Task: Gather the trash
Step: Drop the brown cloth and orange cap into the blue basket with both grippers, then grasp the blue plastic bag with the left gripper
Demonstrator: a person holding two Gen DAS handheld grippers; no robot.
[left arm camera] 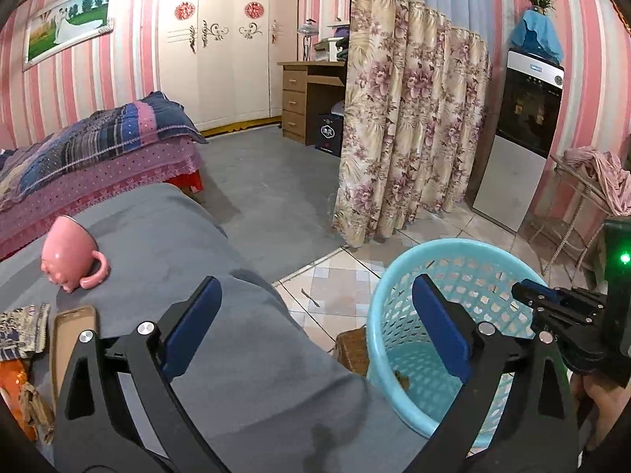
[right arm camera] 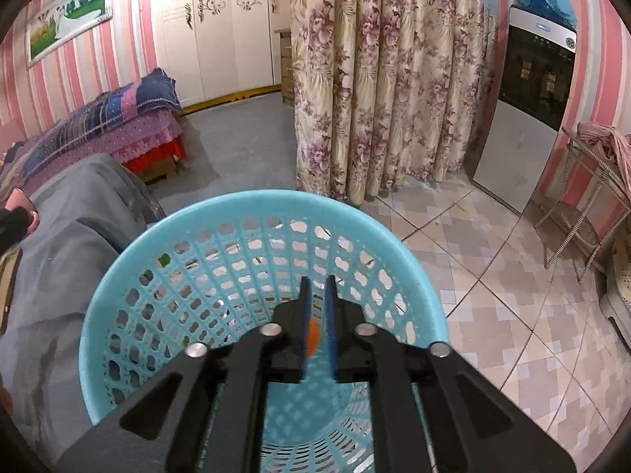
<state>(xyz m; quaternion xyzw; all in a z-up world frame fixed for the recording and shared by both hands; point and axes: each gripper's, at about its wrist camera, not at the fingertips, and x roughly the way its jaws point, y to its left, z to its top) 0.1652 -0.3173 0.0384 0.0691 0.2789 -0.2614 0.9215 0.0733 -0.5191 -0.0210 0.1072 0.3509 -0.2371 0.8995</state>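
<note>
A light blue plastic mesh basket (right arm camera: pixel 165 276) stands on the tiled floor beside the grey-covered table; it also shows in the left wrist view (left arm camera: pixel 398 276). My right gripper (right arm camera: pixel 317 307) hangs over the basket's mouth, its jaws nearly closed on a small orange piece of trash (right arm camera: pixel 312 335). It also shows in the left wrist view (left arm camera: pixel 528 295). My left gripper (left arm camera: pixel 315 327) is open and empty above the table's edge. A small brown scrap (left arm camera: pixel 402 379) lies in the basket's bottom. Orange and brown wrappers (left arm camera: pixel 19 390) lie at the table's left edge.
A pink mug (left arm camera: pixel 71 256) lies tipped on the grey cloth (left arm camera: pixel 197 236), with a phone case (left arm camera: pixel 71 339) and patterned cloth (left arm camera: pixel 23 327) nearby. A bed (left arm camera: pixel 98 149), floral curtain (left arm camera: pixel 414 118), water dispenser (left arm camera: pixel 520 130) and wire rack (left arm camera: pixel 583 213) surround the floor.
</note>
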